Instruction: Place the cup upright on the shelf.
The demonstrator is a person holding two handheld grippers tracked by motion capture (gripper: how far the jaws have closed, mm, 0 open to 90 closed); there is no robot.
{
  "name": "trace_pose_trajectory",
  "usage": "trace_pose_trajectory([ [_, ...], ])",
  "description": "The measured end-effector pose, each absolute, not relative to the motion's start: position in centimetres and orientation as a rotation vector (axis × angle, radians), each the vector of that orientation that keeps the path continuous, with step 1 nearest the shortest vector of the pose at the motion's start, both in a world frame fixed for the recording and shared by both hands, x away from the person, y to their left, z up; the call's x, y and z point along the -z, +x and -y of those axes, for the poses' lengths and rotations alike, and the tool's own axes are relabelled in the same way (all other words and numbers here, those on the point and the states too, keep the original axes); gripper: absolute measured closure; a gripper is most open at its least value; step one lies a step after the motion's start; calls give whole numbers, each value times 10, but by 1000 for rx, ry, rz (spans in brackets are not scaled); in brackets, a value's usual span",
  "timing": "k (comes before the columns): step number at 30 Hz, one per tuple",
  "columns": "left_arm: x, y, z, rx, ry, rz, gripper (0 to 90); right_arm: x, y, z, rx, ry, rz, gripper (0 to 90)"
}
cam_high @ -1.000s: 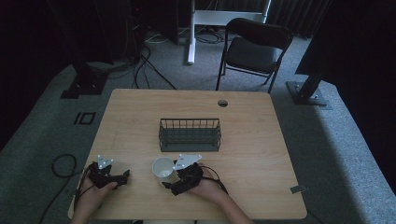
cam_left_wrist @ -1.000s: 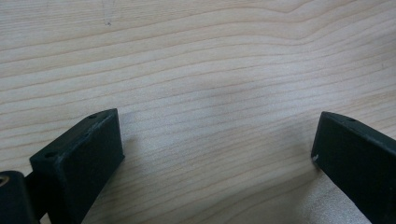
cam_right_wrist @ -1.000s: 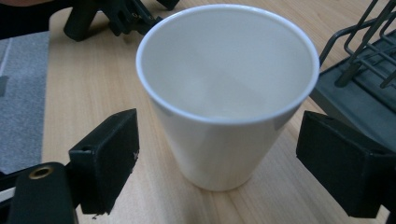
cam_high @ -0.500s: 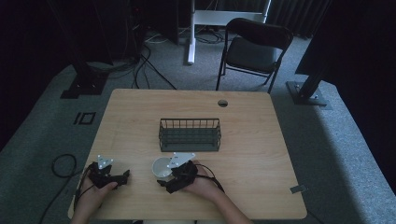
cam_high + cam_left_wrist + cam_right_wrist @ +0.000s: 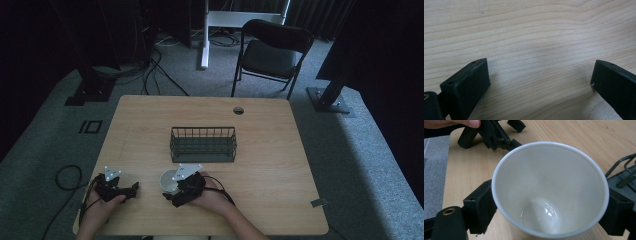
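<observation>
A white cup stands near the table's front edge, left of centre. My right gripper holds it from the right, with a jaw pressed on either side of its wall. In the right gripper view the cup is empty, and its rim spans the gap of the right gripper. My left gripper rests at the front left corner, held by a hand. It also shows in the right gripper view, left gripper behind the cup. The left gripper is open over bare wood.
A dark wire basket sits in the middle of the wooden table, just behind the cup; its corner is close to the right jaw. A cable hole lies at the far edge. A black chair stands beyond.
My right gripper has slid left until its jaws sit around the cup, and the cup has shifted slightly left. The left gripper has stayed put.
</observation>
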State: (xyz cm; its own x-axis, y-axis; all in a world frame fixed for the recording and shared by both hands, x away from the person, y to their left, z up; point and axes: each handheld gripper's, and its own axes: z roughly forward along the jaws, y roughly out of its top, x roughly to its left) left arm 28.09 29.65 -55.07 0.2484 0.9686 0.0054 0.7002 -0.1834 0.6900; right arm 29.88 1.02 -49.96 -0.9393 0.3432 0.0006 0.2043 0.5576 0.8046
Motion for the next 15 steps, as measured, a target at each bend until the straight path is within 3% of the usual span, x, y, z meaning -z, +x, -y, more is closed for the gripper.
trace_pose_trajectory([
  [3, 551, 281, -297, -612, 1956, -1515, 23, 499, 298, -13, -1326, 468, -2623, 196],
  [15, 551, 281, -296, -612, 1956, -1515, 23, 487, 298, -12, -1308, 464, -2614, 200],
])
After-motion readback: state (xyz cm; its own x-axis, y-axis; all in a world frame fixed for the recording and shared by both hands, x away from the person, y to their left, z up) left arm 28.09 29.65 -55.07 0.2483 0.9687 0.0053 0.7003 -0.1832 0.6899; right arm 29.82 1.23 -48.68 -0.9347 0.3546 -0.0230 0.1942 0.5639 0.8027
